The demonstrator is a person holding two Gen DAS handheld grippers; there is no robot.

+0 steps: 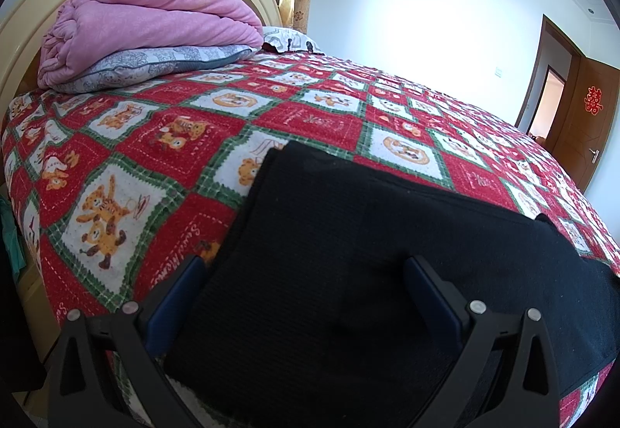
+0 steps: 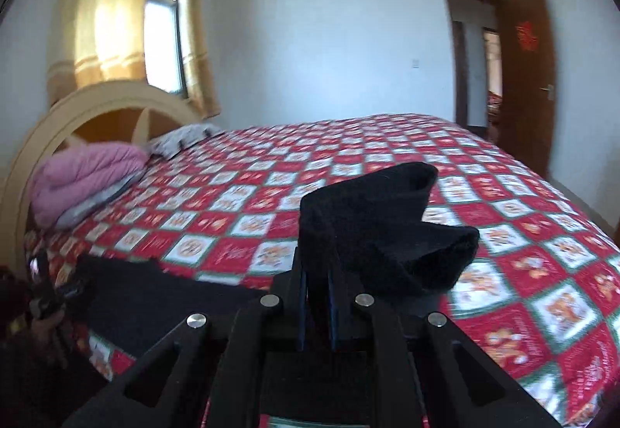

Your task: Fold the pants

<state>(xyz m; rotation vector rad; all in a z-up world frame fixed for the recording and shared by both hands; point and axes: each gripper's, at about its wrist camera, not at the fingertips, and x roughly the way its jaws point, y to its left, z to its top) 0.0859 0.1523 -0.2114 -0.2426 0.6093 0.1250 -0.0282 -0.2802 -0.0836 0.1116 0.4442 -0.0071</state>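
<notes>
Right tongs [image 2: 316,273] pinching lifted pants [image 2: 372,219] end; left tongs [image 1: 306,288] spread over the flat part.
Carry the end low across the bed [image 2: 503,195]; align edges before letting go.

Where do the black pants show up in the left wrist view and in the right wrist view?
Left wrist: black pants lie flat at lower centre, between the open fingers of the left gripper.
Right wrist: a bunched end rises at centre, clamped in the right gripper; the rest lies lower left.
Shared landmark: pink quilt.
</notes>
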